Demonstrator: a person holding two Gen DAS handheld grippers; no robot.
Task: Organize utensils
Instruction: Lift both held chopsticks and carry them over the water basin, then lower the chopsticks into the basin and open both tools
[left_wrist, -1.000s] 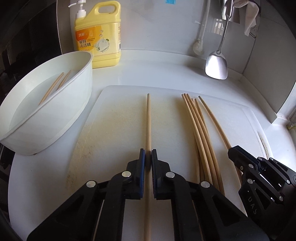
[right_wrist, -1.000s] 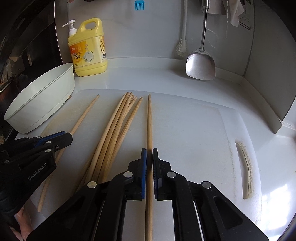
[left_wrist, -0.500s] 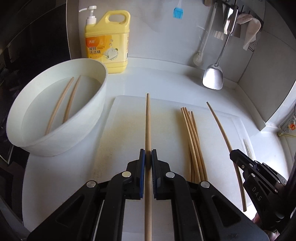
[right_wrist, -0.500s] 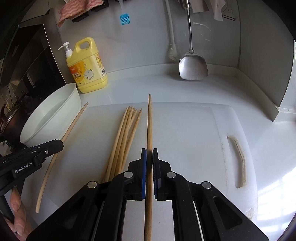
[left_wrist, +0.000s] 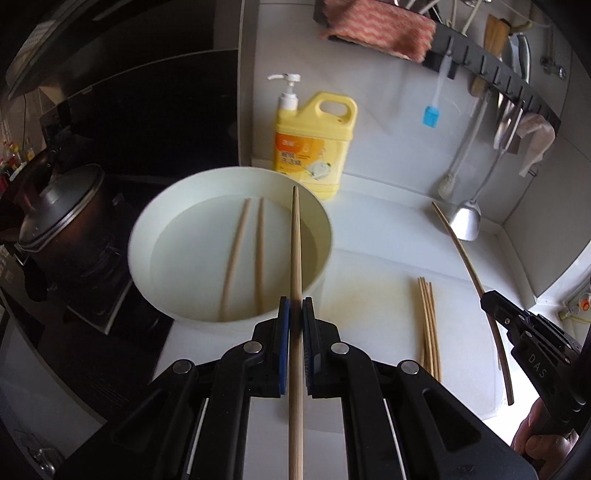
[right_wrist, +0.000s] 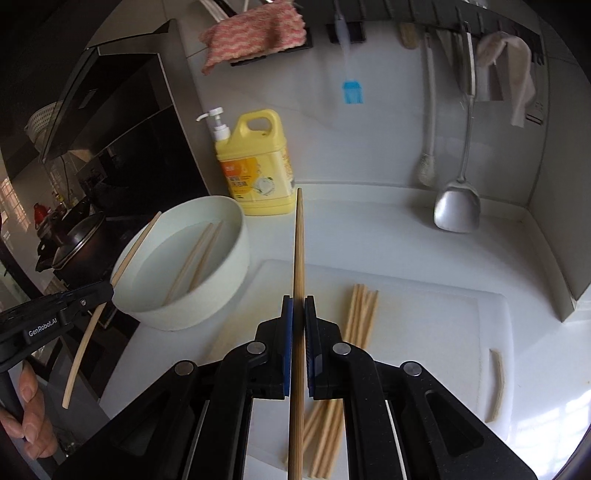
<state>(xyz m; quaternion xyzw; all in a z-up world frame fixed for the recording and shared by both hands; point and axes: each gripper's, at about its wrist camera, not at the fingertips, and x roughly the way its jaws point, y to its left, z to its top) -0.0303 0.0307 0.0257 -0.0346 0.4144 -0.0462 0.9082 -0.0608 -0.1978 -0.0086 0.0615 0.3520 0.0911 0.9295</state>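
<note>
My left gripper is shut on a wooden chopstick and holds it in the air over the right part of the white bowl. Two chopsticks lie in the bowl's water. My right gripper is shut on another chopstick, raised above the white cutting board. A bundle of several chopsticks lies on the board; it also shows in the left wrist view. The bowl shows left in the right wrist view.
A yellow dish-soap bottle stands behind the bowl. A metal spatula, a brush and cloths hang on the back wall. A dark pot sits on the stove at the left. A wall closes the right side.
Both grippers have lifted their chopsticks off the cutting board. The left one has moved left and up, over the bowl. The right one has risen above the board.
</note>
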